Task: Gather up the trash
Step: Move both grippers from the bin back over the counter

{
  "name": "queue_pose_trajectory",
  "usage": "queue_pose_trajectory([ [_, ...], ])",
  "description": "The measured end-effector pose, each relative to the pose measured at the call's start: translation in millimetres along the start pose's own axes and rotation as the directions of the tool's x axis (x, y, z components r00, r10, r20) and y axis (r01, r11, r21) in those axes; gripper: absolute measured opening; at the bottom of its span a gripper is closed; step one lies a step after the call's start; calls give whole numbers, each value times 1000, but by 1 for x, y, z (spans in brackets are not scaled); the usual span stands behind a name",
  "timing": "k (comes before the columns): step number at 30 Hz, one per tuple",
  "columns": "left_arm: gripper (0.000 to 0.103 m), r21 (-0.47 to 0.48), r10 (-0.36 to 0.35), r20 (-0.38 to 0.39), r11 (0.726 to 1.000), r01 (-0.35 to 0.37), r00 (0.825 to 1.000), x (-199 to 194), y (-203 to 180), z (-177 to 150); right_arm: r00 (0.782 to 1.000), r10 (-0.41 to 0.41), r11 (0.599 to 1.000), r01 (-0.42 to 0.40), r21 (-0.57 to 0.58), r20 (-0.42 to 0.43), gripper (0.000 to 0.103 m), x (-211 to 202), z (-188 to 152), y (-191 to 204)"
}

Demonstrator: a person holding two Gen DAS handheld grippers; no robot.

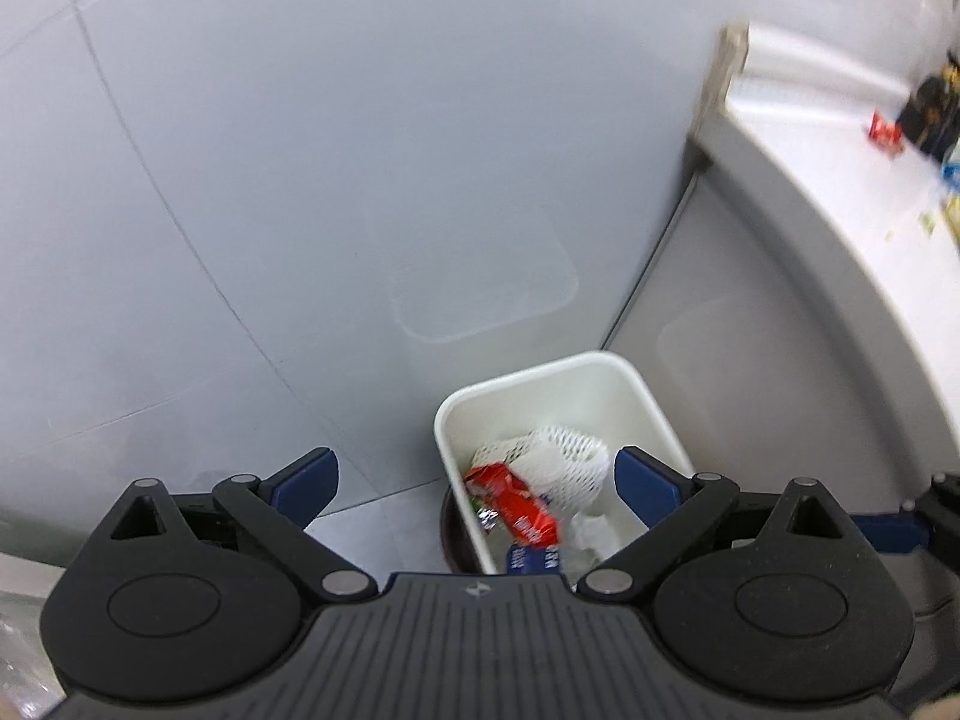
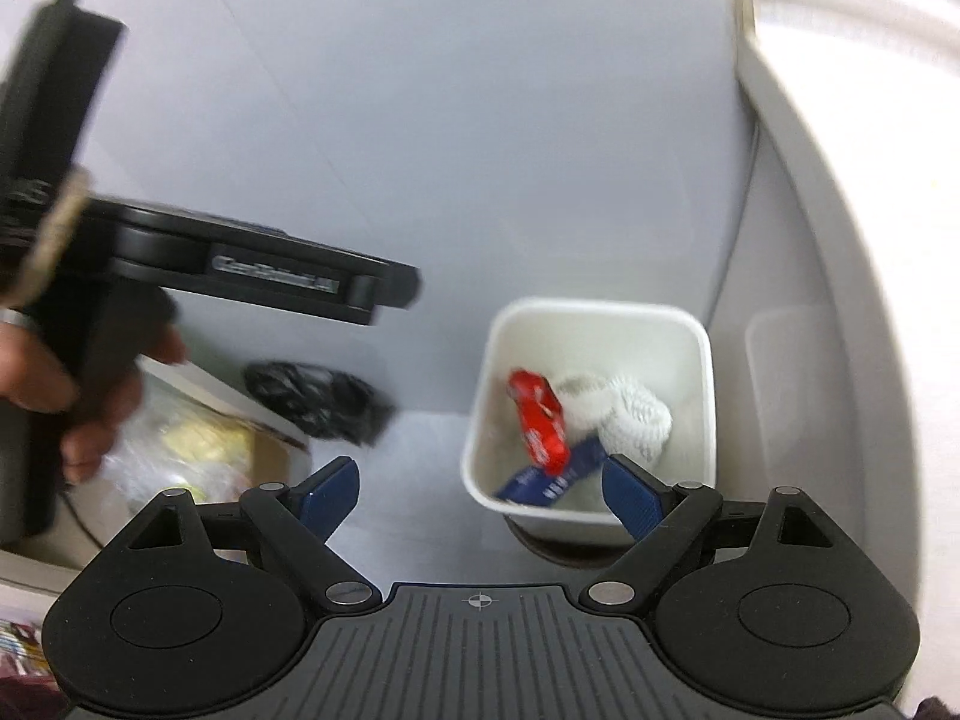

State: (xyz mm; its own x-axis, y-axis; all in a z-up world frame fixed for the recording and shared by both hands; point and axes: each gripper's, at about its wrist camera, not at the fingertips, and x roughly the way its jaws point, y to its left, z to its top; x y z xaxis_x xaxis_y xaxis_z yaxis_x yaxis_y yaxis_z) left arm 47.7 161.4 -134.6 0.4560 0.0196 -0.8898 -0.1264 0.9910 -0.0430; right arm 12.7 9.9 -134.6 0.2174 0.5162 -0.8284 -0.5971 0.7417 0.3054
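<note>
A white bin (image 1: 540,384) stands on the grey floor beside a white table. In it lie a red wrapper (image 1: 516,498), a white foam net (image 1: 558,462), a blue packet (image 1: 531,558) and crumpled tissue (image 1: 591,531). My left gripper (image 1: 474,483) hangs above the bin, open and empty. The right wrist view shows the same bin (image 2: 594,306) from above, with the red wrapper (image 2: 540,420), foam net (image 2: 630,414) and blue packet (image 2: 552,480) inside. My right gripper (image 2: 480,492) is open and empty over the bin's near left edge.
The white table (image 1: 810,138) at the right carries a small red item (image 1: 885,132) and a black item (image 1: 930,108). A hand (image 2: 90,384) holds the left gripper (image 2: 396,291) at the left. Below it are a black bag (image 2: 318,399) and a cardboard box (image 2: 198,438).
</note>
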Motion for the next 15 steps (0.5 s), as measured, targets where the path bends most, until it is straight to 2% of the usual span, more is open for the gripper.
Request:
queue_pose_trajectory([
  [3, 99, -32, -16, 25, 999, 16, 1000, -15, -3, 5, 999, -24, 999, 25, -35, 30, 93, -24, 3, 7],
  [7, 100, -74, -35, 58, 997, 39, 998, -40, -9, 13, 993, -91, 991, 98, -93, 77, 96, -52, 5, 8],
  [11, 102, -86, -55, 82, 994, 62, 995, -54, -21, 18, 986, -128, 986, 138, -92, 106, 98, -73, 4, 0],
  [15, 102, -72, -71, 94, 994, 78, 993, -63, -37, 22, 970, -200, 973, 213, -85, 138, 99, -92, -1, -16],
])
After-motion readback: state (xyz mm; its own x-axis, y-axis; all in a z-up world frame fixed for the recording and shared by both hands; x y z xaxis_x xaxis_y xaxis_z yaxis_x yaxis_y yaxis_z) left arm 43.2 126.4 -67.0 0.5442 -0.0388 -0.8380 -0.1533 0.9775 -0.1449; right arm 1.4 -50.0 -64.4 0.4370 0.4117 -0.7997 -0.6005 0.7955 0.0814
